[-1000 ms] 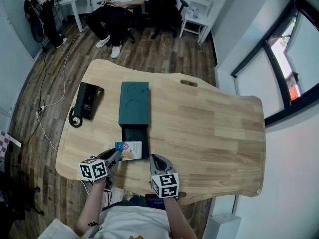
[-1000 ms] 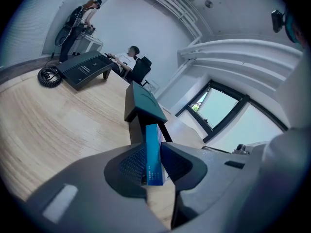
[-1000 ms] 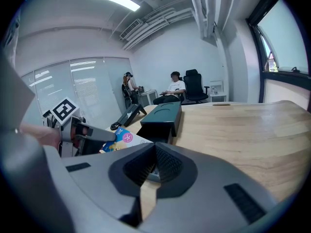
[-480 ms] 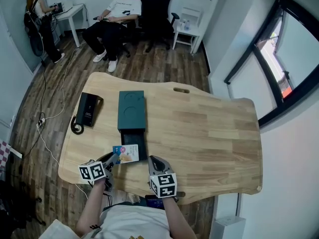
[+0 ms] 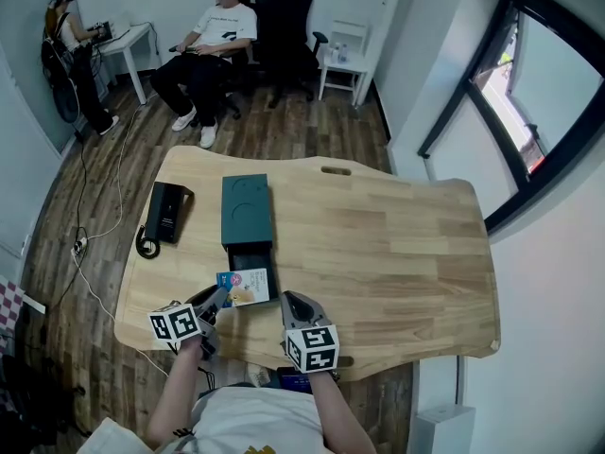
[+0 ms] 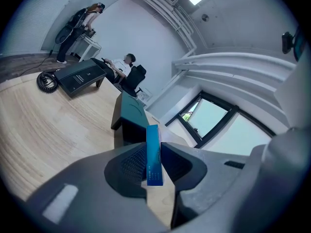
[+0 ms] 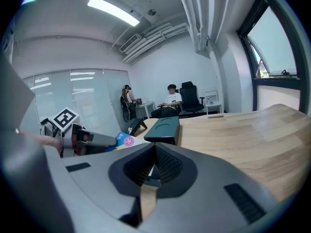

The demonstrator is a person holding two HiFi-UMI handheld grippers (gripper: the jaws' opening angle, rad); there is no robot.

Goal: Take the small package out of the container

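The small package (image 5: 244, 287), a flat blue and white box, is pinched by one edge in my left gripper (image 5: 219, 296), just off the front end of the container. In the left gripper view the package (image 6: 153, 154) stands edge-on between the pads of the left gripper (image 6: 153, 165). The container (image 5: 247, 210) is a long dark green box lying on the wooden table (image 5: 397, 253), with its black drawer (image 5: 255, 256) pulled out toward me. My right gripper (image 5: 288, 303) rests near the table's front edge, shut and empty; the right gripper view shows the same of it (image 7: 154, 166).
A black phone-like device (image 5: 166, 211) with a coiled cord lies left of the container. The table has a handle slot (image 5: 337, 170) at its far edge. People sit and stand at the back of the room (image 5: 213, 41).
The left gripper keeps its hold on the package by the drawer's front. The head view has tilted a little; the right gripper has not moved.
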